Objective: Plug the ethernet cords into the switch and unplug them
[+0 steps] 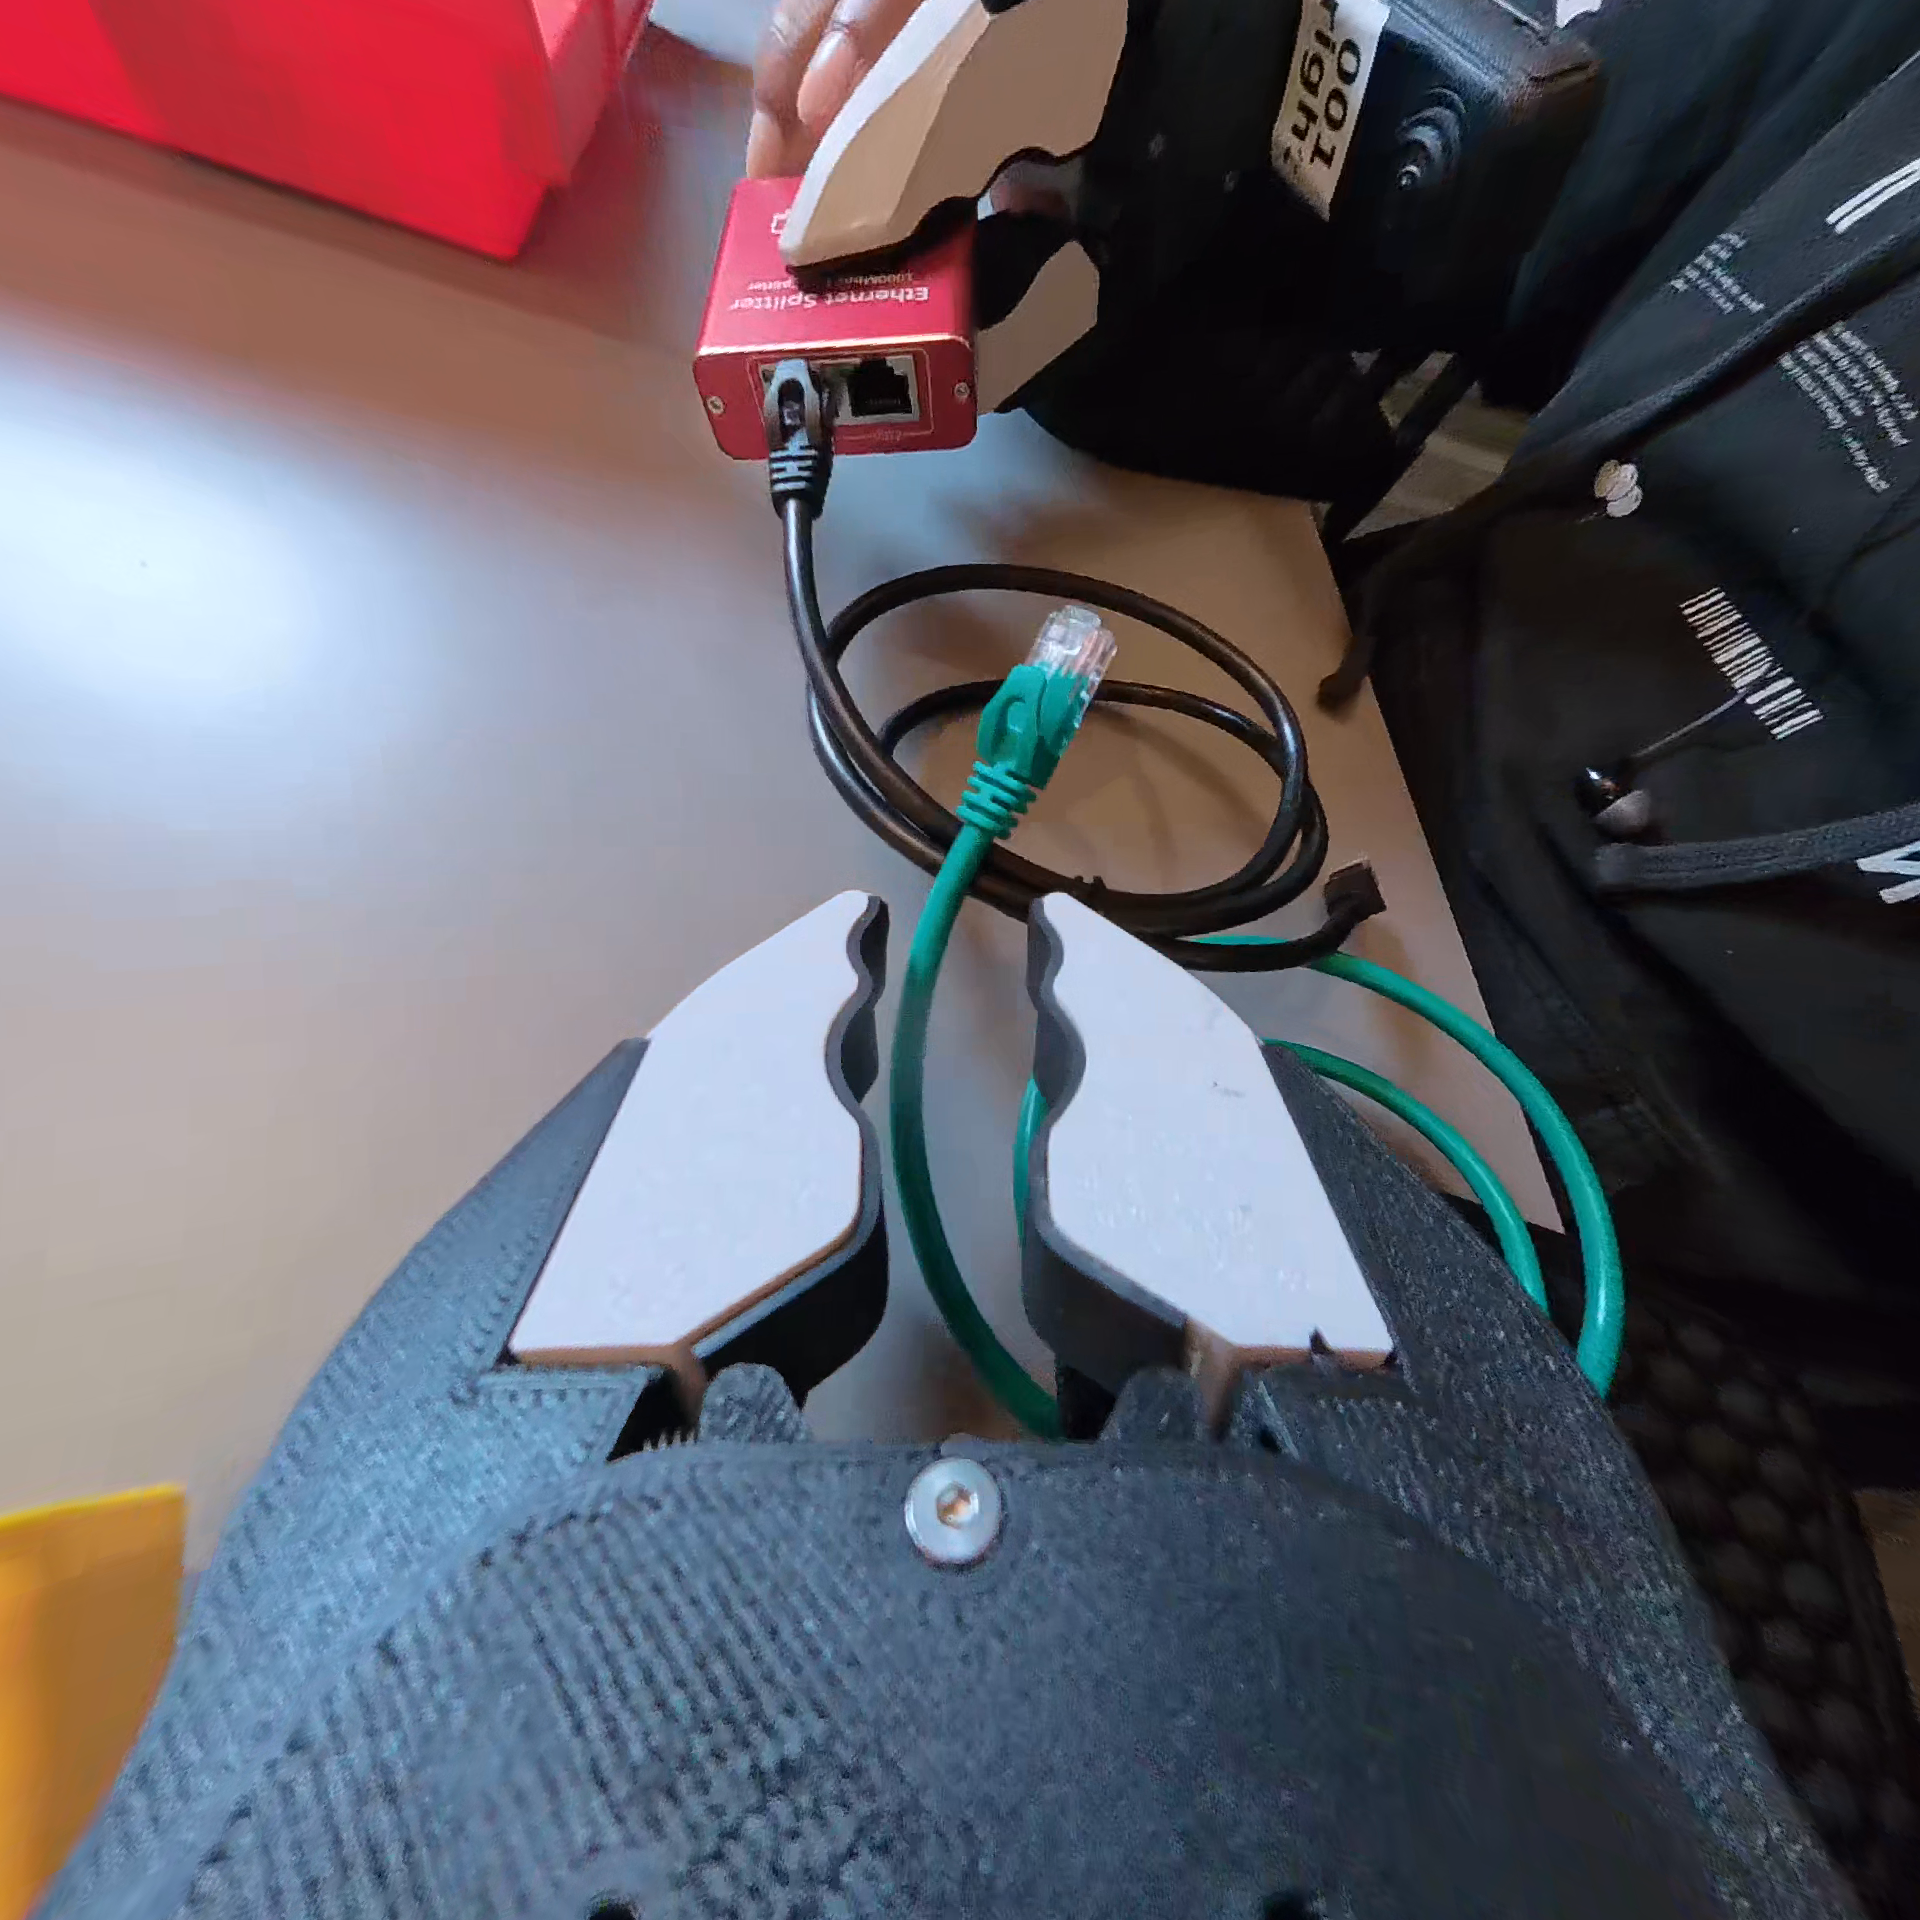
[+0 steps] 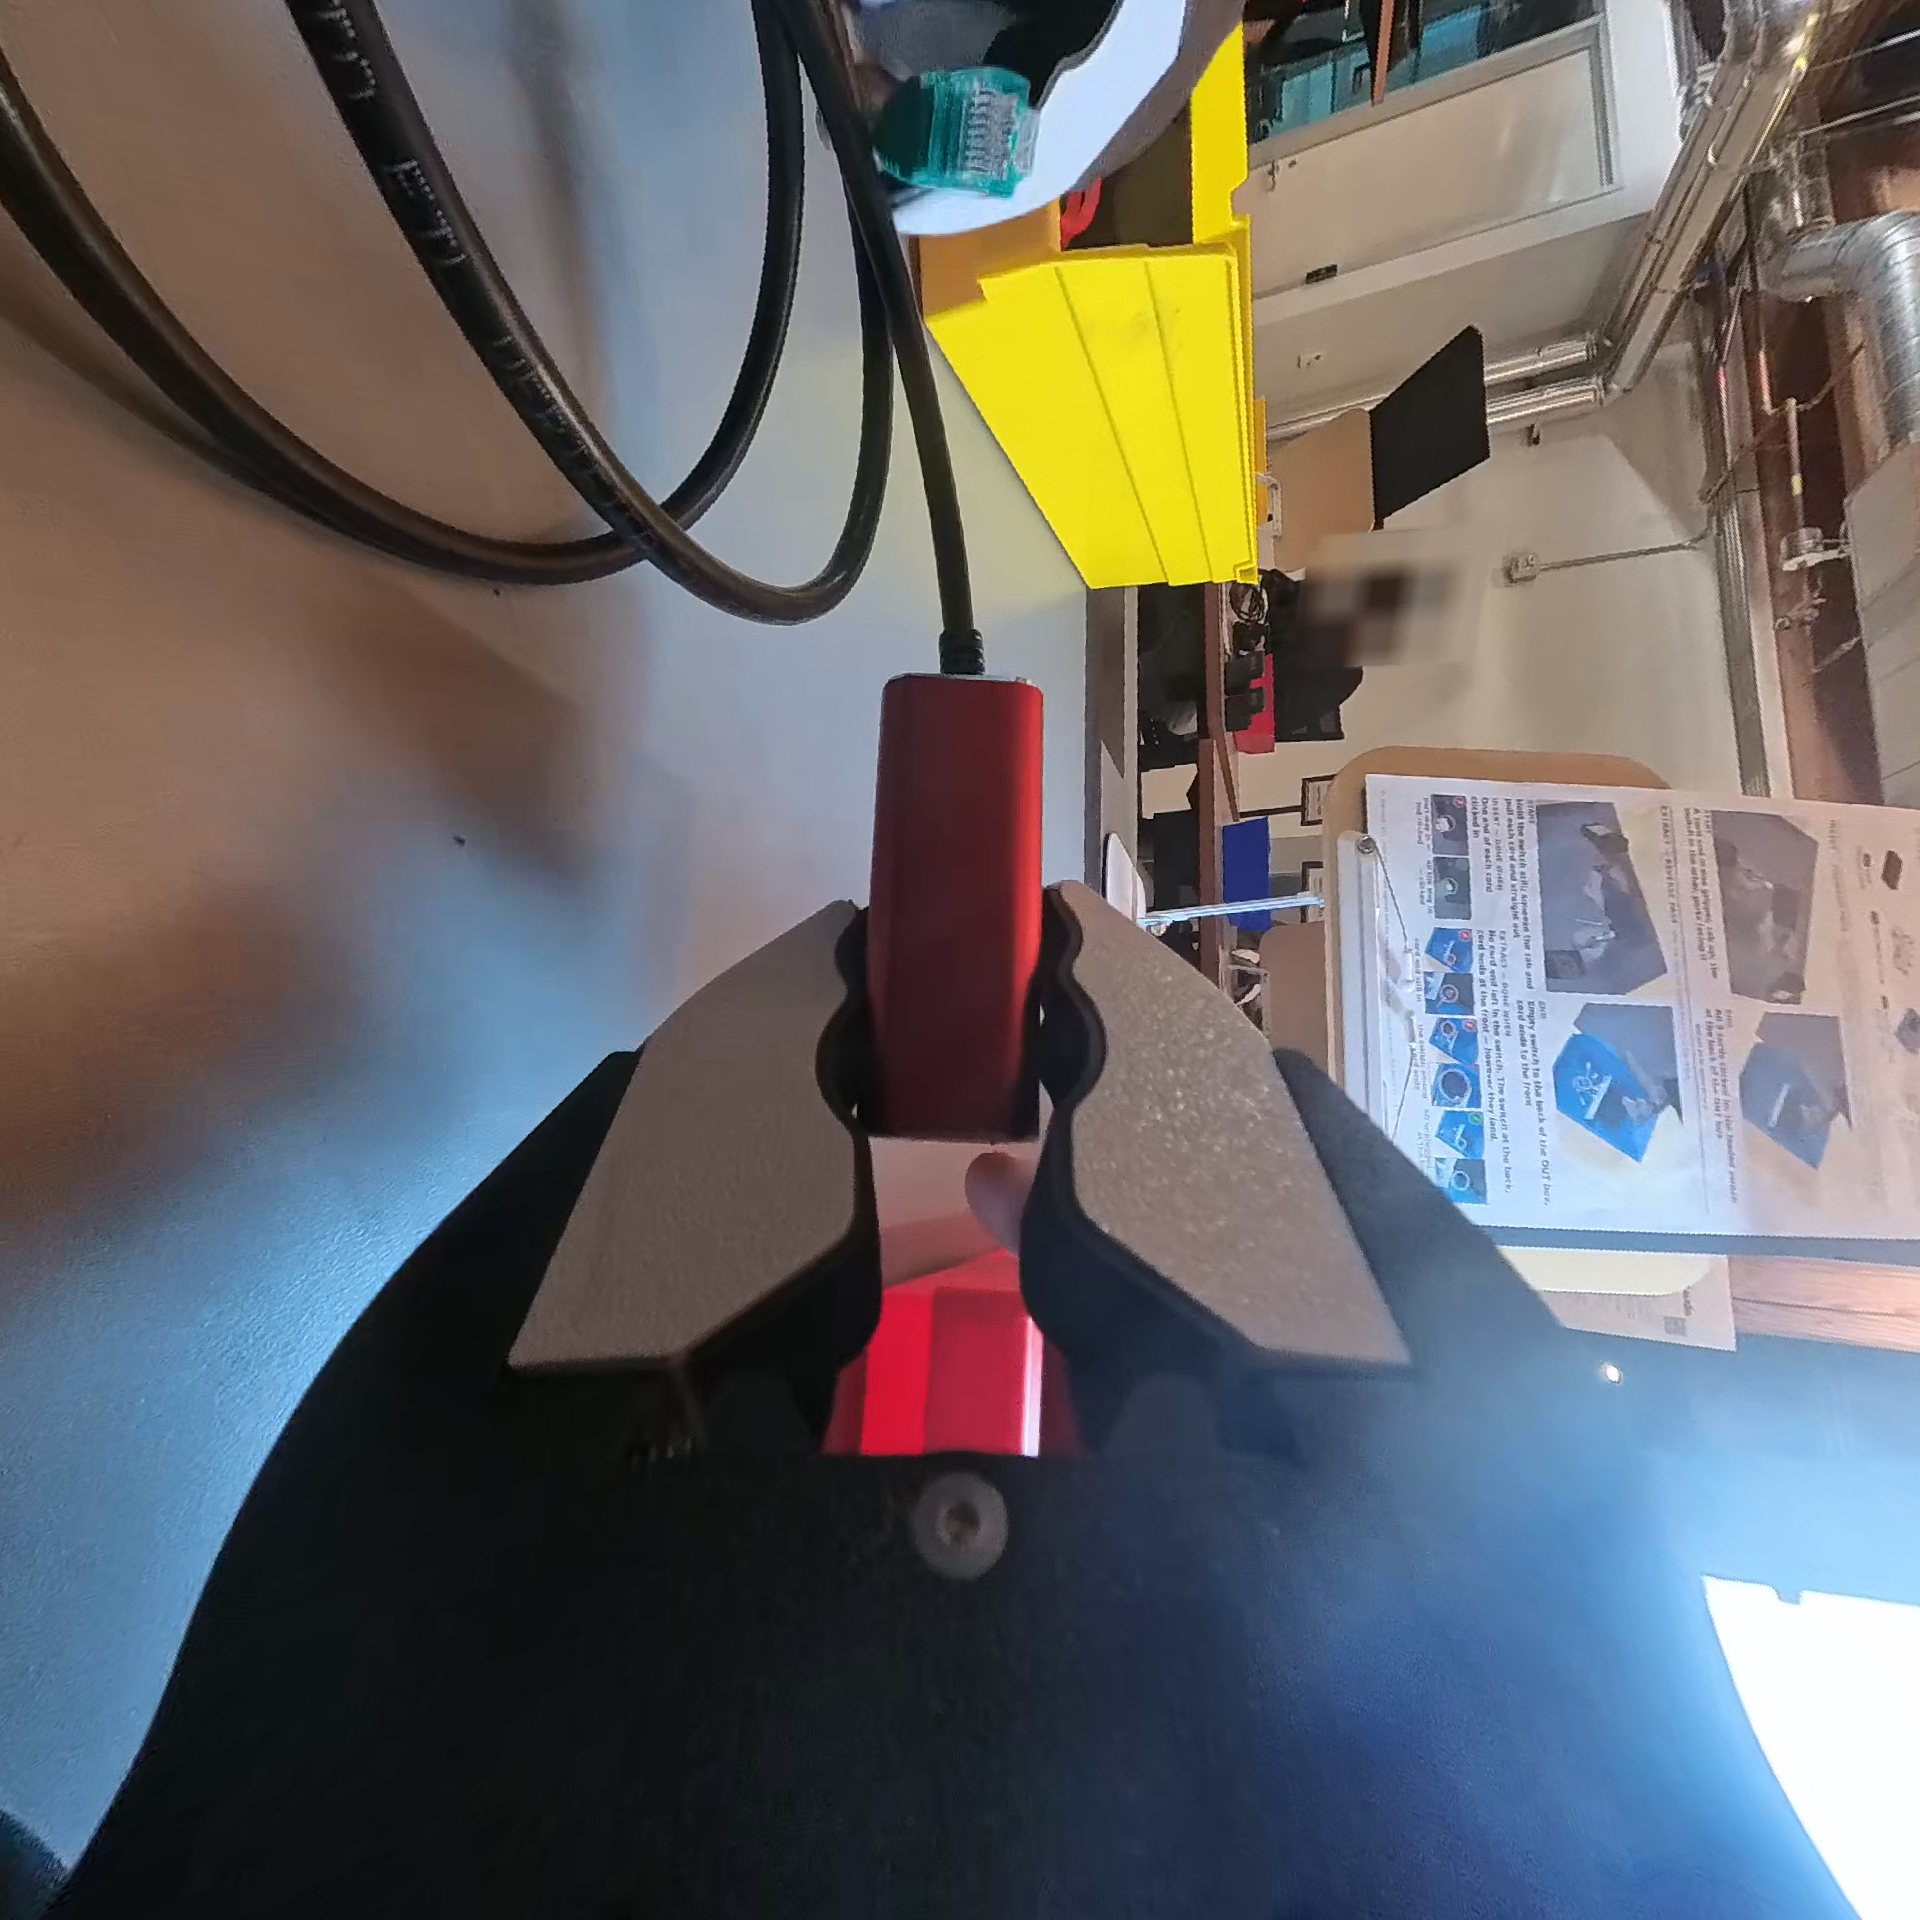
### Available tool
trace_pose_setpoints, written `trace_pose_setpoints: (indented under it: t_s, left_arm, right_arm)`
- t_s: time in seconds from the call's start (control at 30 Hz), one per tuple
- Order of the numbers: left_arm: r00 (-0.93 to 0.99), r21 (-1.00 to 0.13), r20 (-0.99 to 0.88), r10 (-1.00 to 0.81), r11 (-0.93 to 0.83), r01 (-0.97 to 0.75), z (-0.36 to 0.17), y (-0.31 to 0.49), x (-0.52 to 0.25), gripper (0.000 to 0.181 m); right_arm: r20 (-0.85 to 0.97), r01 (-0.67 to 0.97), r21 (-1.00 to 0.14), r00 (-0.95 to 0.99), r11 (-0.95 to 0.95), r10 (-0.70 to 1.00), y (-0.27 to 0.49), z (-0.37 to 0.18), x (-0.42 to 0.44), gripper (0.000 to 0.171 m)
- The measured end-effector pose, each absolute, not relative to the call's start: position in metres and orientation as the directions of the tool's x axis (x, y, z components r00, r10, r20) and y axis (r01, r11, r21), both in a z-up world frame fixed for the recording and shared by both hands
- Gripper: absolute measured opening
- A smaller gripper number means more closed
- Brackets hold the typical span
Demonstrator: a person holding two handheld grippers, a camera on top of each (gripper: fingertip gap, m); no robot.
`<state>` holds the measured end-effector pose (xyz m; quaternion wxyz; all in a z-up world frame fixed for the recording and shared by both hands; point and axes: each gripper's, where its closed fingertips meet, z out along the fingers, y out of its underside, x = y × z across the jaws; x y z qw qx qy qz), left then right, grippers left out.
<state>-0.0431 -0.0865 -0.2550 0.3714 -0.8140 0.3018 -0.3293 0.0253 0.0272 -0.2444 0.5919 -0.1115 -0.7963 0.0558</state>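
Observation:
The red switch (image 1: 831, 343) is held just above the table, and my right gripper (image 1: 862, 249) is shut on it from behind. In the right wrist view the switch (image 2: 951, 914) sits edge-on between the right gripper's (image 2: 956, 935) pads. A black cord (image 1: 800, 582) is plugged into the switch's left port; the right port (image 1: 883, 397) is empty. The black cord coils on the table. A green cord (image 1: 914, 1039) runs loosely through the gap of my open left gripper (image 1: 956, 935). Its clear plug (image 1: 1070, 649) points at the switch, a short way off, and also shows in the right wrist view (image 2: 956, 135).
A red box (image 1: 312, 94) stands at the far left and a yellow bin (image 2: 1122, 395) by the left gripper. A person's black garment (image 1: 1714, 623) fills the right side past the table edge (image 1: 1455, 935). A board with an instruction sheet (image 2: 1610, 987) stands beyond. About 15 cm separates my left fingertips from my right.

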Motion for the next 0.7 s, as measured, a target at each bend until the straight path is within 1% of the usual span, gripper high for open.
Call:
trace_pose_setpoints:
  t_s: [0.17, 0.27, 0.37, 0.4, 0.5, 0.57, 0.6, 0.7]
  left_arm:
    - [0.578, -0.790, 0.333, -0.745, -0.555, -0.261, -0.260, -0.083, -0.039, 0.011]
    - [0.574, -0.797, 0.323, -0.752, -0.543, -0.264, -0.259, -0.084, -0.035, 0.009]
    - [0.615, -0.789, 0.320, -0.721, -0.562, -0.248, -0.255, -0.081, -0.036, 0.007]
    - [0.656, -0.774, 0.311, -0.688, -0.584, -0.245, -0.253, -0.078, -0.040, 0.007]
    - [0.762, -0.673, 0.242, -0.600, -0.670, -0.313, -0.244, -0.078, -0.047, 0.006]
    - [0.795, -0.637, 0.266, -0.545, -0.719, -0.279, -0.228, -0.073, -0.036, 0.006]
    - [0.799, -0.611, 0.251, -0.546, -0.730, -0.307, -0.225, -0.072, -0.029, 0.005]
    - [0.800, -0.487, 0.183, -0.571, -0.760, -0.431, -0.233, -0.068, -0.011, 0.005]
  right_arm:
    - [0.927, 0.114, -0.220, -0.285, 0.969, 0.244, 0.027, -0.247, 0.025, 0.029]
    - [0.927, 0.111, -0.219, -0.287, 0.970, 0.242, 0.026, -0.248, 0.025, 0.029]
    - [0.930, 0.105, -0.211, -0.286, 0.972, 0.233, 0.025, -0.248, 0.025, 0.029]
    - [0.931, 0.103, -0.206, -0.286, 0.973, 0.228, 0.025, -0.248, 0.025, 0.029]
    - [0.940, 0.104, -0.183, -0.273, 0.978, 0.205, 0.023, -0.247, 0.024, 0.029]
    - [0.944, 0.087, -0.179, -0.265, 0.980, 0.196, 0.020, -0.247, 0.023, 0.029]
    - [0.947, 0.077, -0.178, -0.259, 0.981, 0.192, 0.018, -0.246, 0.021, 0.029]
    - [0.952, 0.026, -0.199, -0.231, 0.980, 0.200, 0.012, -0.240, 0.021, 0.029]
